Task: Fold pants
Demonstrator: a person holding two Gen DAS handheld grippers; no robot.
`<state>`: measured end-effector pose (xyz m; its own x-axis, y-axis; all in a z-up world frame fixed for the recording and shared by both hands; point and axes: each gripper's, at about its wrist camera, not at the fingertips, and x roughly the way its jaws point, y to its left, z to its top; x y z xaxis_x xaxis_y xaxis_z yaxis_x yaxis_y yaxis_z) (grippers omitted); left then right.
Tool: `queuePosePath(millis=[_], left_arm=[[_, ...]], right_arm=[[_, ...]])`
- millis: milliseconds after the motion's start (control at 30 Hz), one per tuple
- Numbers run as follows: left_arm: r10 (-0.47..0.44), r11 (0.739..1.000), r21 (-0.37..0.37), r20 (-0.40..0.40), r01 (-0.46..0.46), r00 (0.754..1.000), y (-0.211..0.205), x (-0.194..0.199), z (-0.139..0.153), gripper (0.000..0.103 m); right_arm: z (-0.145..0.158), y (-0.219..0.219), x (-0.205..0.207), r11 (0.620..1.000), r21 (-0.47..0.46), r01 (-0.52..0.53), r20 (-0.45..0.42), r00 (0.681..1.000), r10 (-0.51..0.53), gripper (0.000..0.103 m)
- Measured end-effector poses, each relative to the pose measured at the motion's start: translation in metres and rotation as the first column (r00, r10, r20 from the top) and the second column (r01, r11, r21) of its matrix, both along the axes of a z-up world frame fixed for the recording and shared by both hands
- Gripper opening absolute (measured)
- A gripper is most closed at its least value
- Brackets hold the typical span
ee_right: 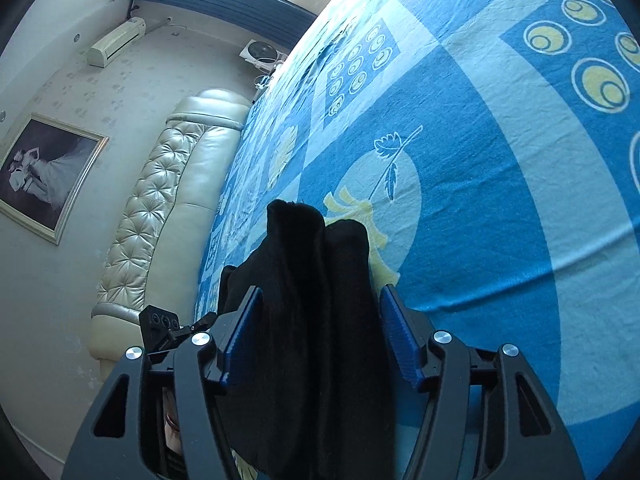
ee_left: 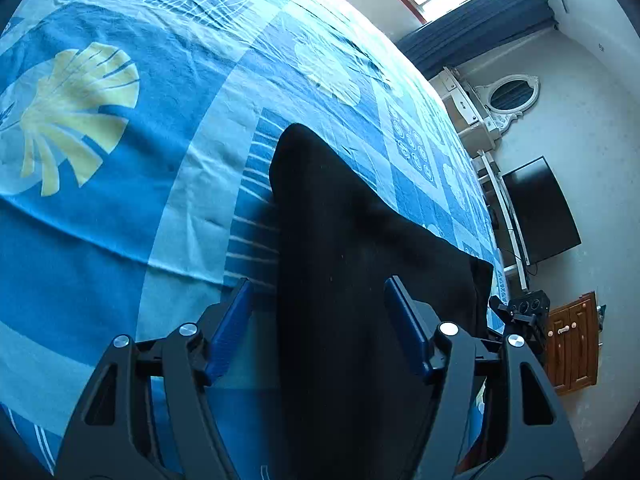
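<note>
Black pants (ee_left: 344, 240) are seen at frame centre in both views, spread on the blue bedspread (ee_left: 120, 208). The left gripper (ee_left: 318, 312) and right gripper (ee_right: 320, 320) straddle the cloth with fingers parted, nothing pinched; likely positioned at one end to clamp it for a fold.

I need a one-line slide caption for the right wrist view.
Right gripper, jaws open around bunched black fabric pants, above a blue patterned bedsheet.
</note>
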<state>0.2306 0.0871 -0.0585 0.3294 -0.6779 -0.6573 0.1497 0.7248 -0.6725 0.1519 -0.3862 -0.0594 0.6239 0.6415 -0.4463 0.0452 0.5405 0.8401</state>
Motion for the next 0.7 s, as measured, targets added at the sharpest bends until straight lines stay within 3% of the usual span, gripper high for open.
queuePosePath(millis=[133,367,600,700], left_arm=[[-0.010,0.996,-0.089,-0.043,0.006,0.999,0.020,-0.050,-0.006,0.085],[0.003,0.968,-0.249,-0.108,-0.030,0.994,0.031,-0.094,-0.017,0.087],[-0.021,0.960,-0.281,-0.136,-0.018,0.991,0.006,-0.099,-0.021,0.087],[-0.021,0.970,-0.242,-0.128,-0.010,0.992,-0.002,-0.100,-0.021,0.085]], right_arm=[[-0.005,-0.007,-0.042,1.000,0.013,-0.001,-0.022,1.000,0.002,0.068],[-0.009,0.010,-0.058,0.999,0.043,-0.009,-0.034,0.999,0.010,0.073],[-0.010,0.037,-0.043,1.000,0.011,-0.017,-0.053,0.998,0.018,0.078],[-0.009,0.042,-0.041,1.000,-0.010,-0.029,-0.068,0.997,0.028,0.078]])
